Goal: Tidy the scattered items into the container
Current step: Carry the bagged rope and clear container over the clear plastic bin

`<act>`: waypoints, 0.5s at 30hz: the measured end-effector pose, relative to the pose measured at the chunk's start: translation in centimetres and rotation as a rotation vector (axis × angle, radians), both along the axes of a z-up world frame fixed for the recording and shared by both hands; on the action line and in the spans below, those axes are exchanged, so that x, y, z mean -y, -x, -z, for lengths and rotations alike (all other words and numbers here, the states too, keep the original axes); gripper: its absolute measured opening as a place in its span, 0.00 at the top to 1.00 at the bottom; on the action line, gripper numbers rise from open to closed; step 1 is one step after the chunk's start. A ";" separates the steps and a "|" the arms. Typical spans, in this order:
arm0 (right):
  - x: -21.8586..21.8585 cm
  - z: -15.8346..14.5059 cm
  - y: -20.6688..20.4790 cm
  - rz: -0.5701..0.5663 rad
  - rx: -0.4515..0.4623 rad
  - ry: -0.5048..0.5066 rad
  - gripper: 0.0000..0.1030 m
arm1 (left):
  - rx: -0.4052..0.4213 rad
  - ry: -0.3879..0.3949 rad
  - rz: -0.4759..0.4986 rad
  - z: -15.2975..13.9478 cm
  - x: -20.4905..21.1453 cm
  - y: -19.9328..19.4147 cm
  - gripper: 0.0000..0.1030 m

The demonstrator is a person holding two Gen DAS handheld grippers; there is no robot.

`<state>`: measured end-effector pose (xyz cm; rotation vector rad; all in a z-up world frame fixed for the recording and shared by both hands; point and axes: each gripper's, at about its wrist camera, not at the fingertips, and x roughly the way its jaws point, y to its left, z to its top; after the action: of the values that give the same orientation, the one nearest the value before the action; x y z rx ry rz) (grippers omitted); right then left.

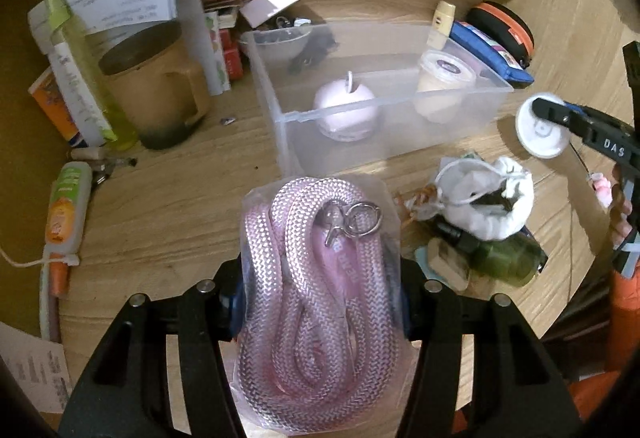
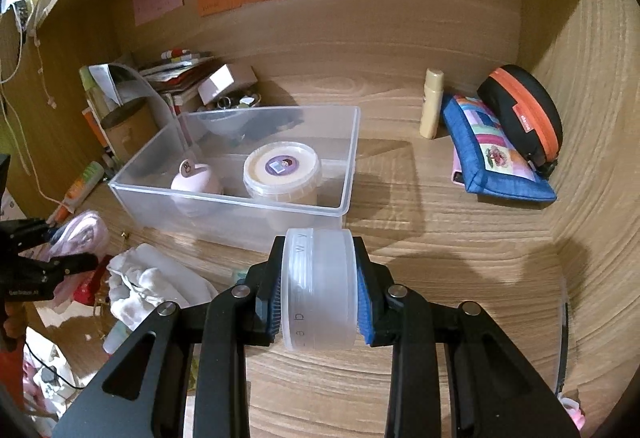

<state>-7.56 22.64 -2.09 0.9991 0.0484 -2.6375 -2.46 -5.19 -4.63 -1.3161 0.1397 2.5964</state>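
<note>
— What have I got in the left hand-held gripper (image 1: 320,302)?

— The pink rope (image 1: 320,302), coiled inside a clear plastic bag with a metal clasp showing near the top. My two fingers are clamped on the bag's sides, so the bundle sits squarely between them and pokes out ahead of the tips. It hangs above the wooden surface (image 1: 160,205), just short of the near wall of the clear container (image 1: 392,99).

— And the right hand-held gripper (image 2: 319,290)?

— Clenched on a round white plastic jar (image 2: 319,290), held on edge with the blue pads (image 2: 366,302) pressing its two flat faces. From my right camera the jar sits dead centre between the fingers, with the container's near right corner just beyond it.

— What is in the container already?

— A pink apple-shaped item (image 2: 196,179) on the left and a cream lidded tub (image 2: 282,167) beside it.

— Anything loose nearby?

— A white drawstring pouch (image 1: 486,193) lies on the surface to the right of the rope, resting on a green bottle (image 1: 508,258).
</note>
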 end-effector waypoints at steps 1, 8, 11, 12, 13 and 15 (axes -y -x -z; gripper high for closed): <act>0.0 -0.1 -0.1 -0.001 -0.001 0.005 0.74 | -0.001 0.005 -0.006 0.0 0.0 0.0 0.46; 0.3 -1.4 -0.4 -0.004 -0.033 0.027 0.74 | -0.057 -0.021 -0.076 -2.0 1.1 -0.2 0.46; 0.6 -2.6 -0.5 -0.014 -0.064 0.039 0.74 | -0.099 -0.030 -0.090 -3.4 1.2 0.2 0.46; 0.8 -2.9 -0.5 -0.017 -0.072 0.041 0.74 | -0.111 -0.035 -0.092 -3.9 1.2 0.4 0.46; 0.9 -3.3 -0.5 -0.020 -0.082 0.044 0.74 | -0.126 -0.043 -0.098 -4.5 1.2 0.7 0.46; 1.2 -4.0 -0.4 -0.028 -0.097 0.056 0.74 | -0.153 -0.054 -0.105 -5.5 1.3 1.0 0.46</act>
<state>-7.19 21.46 1.96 0.8464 0.0112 -2.6445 -3.50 -6.45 0.85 -1.1353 0.0253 2.7677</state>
